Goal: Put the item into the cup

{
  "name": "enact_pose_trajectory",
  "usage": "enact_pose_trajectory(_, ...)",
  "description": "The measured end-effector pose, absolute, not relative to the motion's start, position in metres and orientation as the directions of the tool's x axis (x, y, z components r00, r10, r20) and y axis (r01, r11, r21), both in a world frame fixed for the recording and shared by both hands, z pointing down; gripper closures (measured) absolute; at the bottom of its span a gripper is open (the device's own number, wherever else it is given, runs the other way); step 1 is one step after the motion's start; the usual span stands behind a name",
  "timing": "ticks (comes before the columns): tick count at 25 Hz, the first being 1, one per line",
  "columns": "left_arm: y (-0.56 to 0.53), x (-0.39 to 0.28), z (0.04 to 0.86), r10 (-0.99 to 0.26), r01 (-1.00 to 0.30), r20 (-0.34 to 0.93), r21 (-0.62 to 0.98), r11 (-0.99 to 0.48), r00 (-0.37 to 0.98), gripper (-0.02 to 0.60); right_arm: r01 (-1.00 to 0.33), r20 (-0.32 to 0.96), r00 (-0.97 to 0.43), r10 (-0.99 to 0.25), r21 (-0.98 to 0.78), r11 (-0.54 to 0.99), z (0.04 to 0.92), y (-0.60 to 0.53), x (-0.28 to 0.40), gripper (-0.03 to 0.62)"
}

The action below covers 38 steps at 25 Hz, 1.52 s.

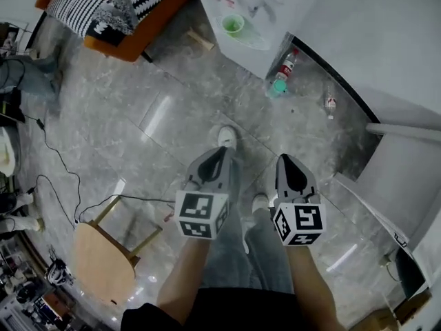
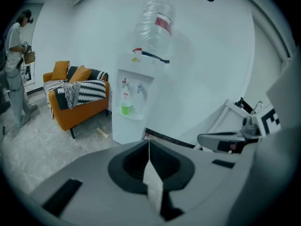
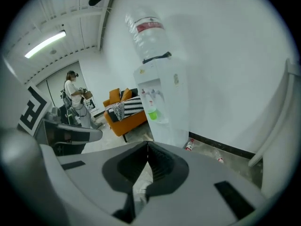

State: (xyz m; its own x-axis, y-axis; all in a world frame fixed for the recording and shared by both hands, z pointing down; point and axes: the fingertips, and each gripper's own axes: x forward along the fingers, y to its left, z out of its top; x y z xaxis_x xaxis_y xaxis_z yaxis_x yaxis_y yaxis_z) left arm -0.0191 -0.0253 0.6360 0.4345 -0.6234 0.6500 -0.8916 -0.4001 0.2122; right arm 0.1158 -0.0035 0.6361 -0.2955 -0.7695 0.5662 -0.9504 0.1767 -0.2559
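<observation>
A green cup [image 1: 233, 24] stands in the tap recess of a white water dispenser [image 1: 256, 43], far ahead of both grippers. It also shows in the left gripper view [image 2: 126, 108] and the right gripper view [image 3: 152, 113]. My left gripper [image 1: 222, 150] and right gripper [image 1: 286, 158] hang side by side over the floor, pointing toward the dispenser. Each has its jaws shut tip to tip [image 2: 149, 139] [image 3: 147, 142], and I see nothing held between them. No item to put in the cup is visible.
An orange sofa [image 1: 117, 9] with striped cushions stands left of the dispenser. Bottles [image 1: 282, 71] lie on the floor by the wall. A round wooden stool [image 1: 103, 254] and cables are at my left. A person [image 3: 75, 95] stands beyond the sofa.
</observation>
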Motion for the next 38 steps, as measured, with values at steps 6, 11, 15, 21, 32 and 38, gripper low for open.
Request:
enact_pose_trajectory(6,-0.011,0.018,0.55,-0.679,-0.875,0.565,0.194,-0.443,0.469,0.569,-0.967,0.482,-0.235,-0.844,-0.206,0.152,0.566,0.009,0.168,0.583)
enact_pose_trajectory(11,0.02,0.034,0.459,-0.708,-0.857,0.508,0.134,-0.498,0.491,0.569,-0.961,0.362,-0.247,-0.899,-0.21,0.179,0.477,0.011,0.171,0.583)
enact_pose_trajectory(15,0.043,0.044,0.389,-0.748,-0.846,0.427,0.087,-0.526,0.509,0.569,-0.949,0.24,-0.29,-0.926,-0.2,0.245,0.398,0.024,0.157,0.583)
enact_pose_trajectory(21,0.05,0.043,0.294,-0.817,-0.859,0.287,0.048,-0.51,0.501,0.569,-0.929,0.125,-0.366,-0.922,-0.107,0.355,0.298,0.028,0.136,0.583)
enact_pose_trajectory(32,0.047,0.027,0.221,-0.889,-0.905,0.177,0.025,-0.424,0.421,0.569,-0.903,-0.05,-0.429,-0.902,0.024,0.428,0.189,0.024,0.101,0.583)
enact_pose_trajectory(38,0.045,0.019,0.241,-0.903,-0.927,0.216,0.025,-0.375,0.371,0.569,-0.885,-0.034,-0.465,-0.885,-0.002,0.465,0.179,0.042,0.095,0.584)
